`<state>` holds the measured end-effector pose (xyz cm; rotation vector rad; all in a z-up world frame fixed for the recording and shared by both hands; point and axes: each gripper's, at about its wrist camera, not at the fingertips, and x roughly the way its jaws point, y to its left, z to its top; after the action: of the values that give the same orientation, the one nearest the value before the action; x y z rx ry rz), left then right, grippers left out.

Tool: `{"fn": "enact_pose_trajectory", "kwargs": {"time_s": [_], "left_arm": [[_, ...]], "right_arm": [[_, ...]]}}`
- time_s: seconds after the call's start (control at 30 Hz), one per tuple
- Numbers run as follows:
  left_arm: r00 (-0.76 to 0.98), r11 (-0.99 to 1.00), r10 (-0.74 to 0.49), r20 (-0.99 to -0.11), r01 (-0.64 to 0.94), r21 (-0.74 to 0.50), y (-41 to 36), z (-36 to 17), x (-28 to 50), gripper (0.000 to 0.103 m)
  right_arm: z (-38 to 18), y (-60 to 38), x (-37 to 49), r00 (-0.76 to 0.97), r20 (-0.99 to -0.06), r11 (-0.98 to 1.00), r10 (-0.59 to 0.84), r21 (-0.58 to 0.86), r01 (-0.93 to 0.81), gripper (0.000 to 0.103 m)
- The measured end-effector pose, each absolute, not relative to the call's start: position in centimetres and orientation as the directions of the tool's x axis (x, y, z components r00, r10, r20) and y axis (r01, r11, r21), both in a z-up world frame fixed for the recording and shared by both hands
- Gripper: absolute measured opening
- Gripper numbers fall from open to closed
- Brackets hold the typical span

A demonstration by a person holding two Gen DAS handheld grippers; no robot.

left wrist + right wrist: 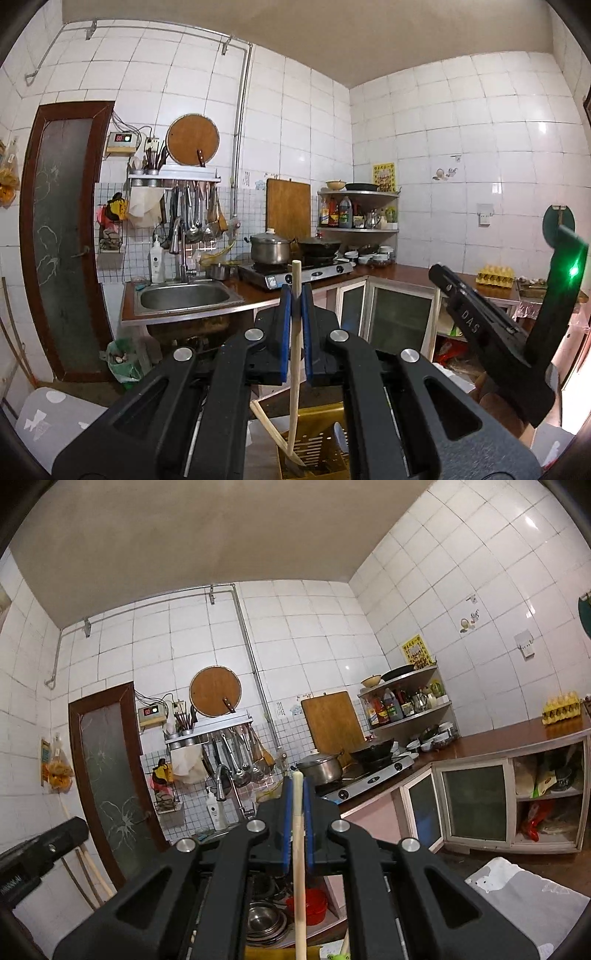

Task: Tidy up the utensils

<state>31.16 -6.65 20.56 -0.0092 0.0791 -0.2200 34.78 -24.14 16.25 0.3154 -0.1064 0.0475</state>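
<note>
The left gripper point(295, 295) pinches a chopstick point(294, 369) that stands up tall, its low end hanging just above the yellow basket point(314, 439). The right gripper point(297, 790) pinches its own stick point(298, 867), upright too, with the basket's rim at the bottom edge.

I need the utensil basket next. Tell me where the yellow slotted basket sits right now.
The yellow slotted basket shows at the bottom centre of the left wrist view, directly below the left gripper, with the lower end of the chopstick held in its jaws reaching down into it.
</note>
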Motion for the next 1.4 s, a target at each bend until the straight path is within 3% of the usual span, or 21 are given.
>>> {"fn": "enact_pose_trajectory", "kwargs": {"time_s": [0.57,0.77,0.8,0.83,0.87,0.9,0.93,0.97,1.07,1.2,1.4], "left_arm": [[0.956,0.975,-0.221,-0.194,0.213,-0.059,-5.7,14.2,34.9,0.004],[0.940,0.978,-0.208,-0.271,0.196,-0.072,-5.0,12.3,35.3,0.005],[0.937,0.978,-0.206,-0.281,0.193,-0.074,-4.9,12.2,35.3,0.006],[0.934,0.979,-0.203,-0.294,0.189,-0.075,-4.7,12.1,35.2,0.014],[0.931,0.980,-0.198,-0.306,0.183,-0.075,-4.4,12.1,35.0,0.030],[0.932,0.981,-0.191,-0.308,0.177,-0.075,-4.1,12.1,34.6,0.038],[0.934,0.983,-0.182,-0.306,0.166,-0.078,-3.7,12.1,33.9,0.053],[0.936,0.984,-0.173,-0.305,0.154,-0.084,-3.3,12.1,33.2,0.061],[0.933,0.985,-0.166,-0.319,0.141,-0.098,-1.7,12.1,31.3,0.077],[0.947,0.991,-0.121,-0.297,0.099,-0.088,0.2,11.8,27.5,0.099],[0.943,0.991,-0.115,-0.313,0.085,-0.108,2.0,10.5,21.8,0.098]], "right_arm": [[11.4,-23.4,38.0,0.999,0.041,0.974,0.023,0.223,-0.032,0.006],[9.4,-22.8,36.9,0.996,-0.065,0.988,0.055,0.150,-0.044,0.007],[9.0,-22.8,36.7,0.994,-0.095,0.988,0.060,0.148,-0.045,0.007],[8.8,-22.9,36.5,0.991,-0.120,0.988,0.060,0.149,-0.042,0.008],[8.5,-23.1,36.5,0.986,-0.157,0.988,0.063,0.153,-0.038,0.011],[8.3,-23.2,36.4,0.980,-0.186,0.988,0.063,0.152,-0.035,0.029],[8.0,-23.4,36.0,0.975,-0.214,0.989,0.055,0.147,-0.023,0.057],[7.9,-23.5,35.4,0.974,-0.222,0.991,0.039,0.136,-0.008,0.064],[7.7,-23.6,33.0,0.973,-0.232,0.996,0.010,0.086,0.010,0.067],[7.4,-23.5,29.8,0.961,-0.278,0.998,0.015,0.057,0.001,0.086],[6.5,-21.5,22.7,0.960,-0.279,1.000,0.008,-0.006,-0.010,0.098]]}}
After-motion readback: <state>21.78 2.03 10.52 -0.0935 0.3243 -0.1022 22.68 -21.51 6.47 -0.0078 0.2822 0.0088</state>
